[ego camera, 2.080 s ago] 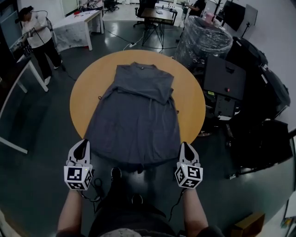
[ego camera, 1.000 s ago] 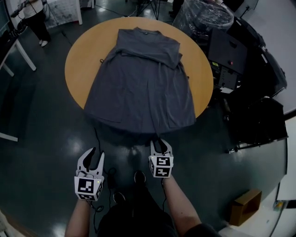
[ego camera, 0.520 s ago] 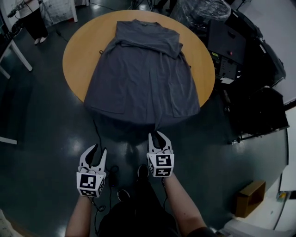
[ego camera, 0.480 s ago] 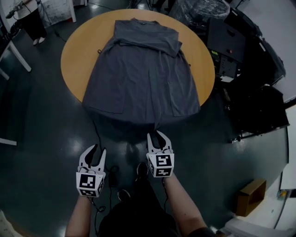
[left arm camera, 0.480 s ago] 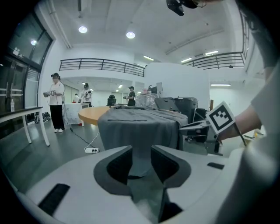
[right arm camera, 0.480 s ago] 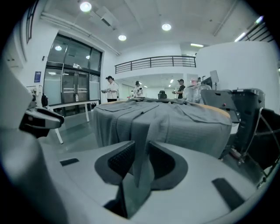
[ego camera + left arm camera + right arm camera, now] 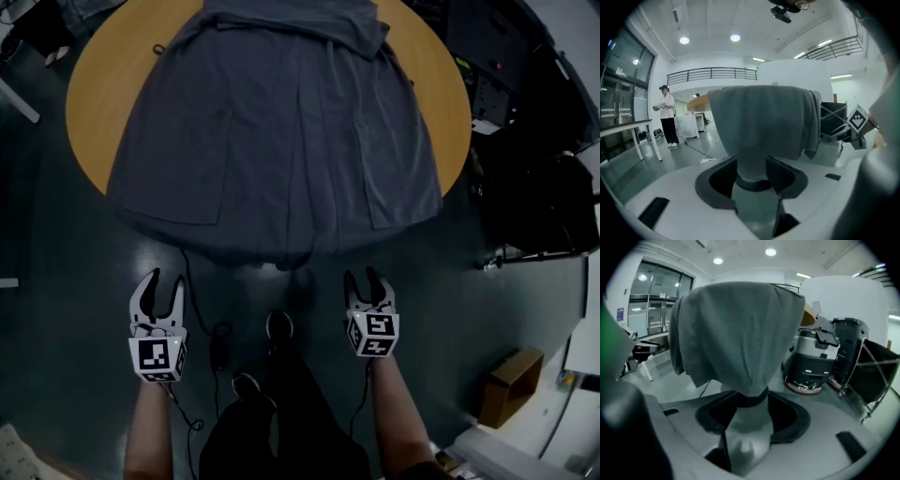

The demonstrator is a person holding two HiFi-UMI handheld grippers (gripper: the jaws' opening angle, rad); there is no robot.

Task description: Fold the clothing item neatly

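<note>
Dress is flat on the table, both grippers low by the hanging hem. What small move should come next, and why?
Probably ease both grippers forward onto the hem and close. The dress lies unfolded on the table, hem draping over the near edge. The left gripper and right gripper have just been opening, with nothing between their fingers.

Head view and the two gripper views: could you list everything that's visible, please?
Garment: one, dark grey, spread on the table, hem over its near edge.
Table: one, round, orange-brown, top centre.
Black equipment: several pieces, right of the table.
Cardboard box: one, brown, floor, lower right.
Cable: one, black, floor between the grippers.
Bystander: one, light top, far left, left gripper view.
Shoes: two, dark, bottom centre.
Left gripper: one, white, short of the hem; jaws just opened, empty.
Right gripper: one, white, likewise just opened, empty.
</note>
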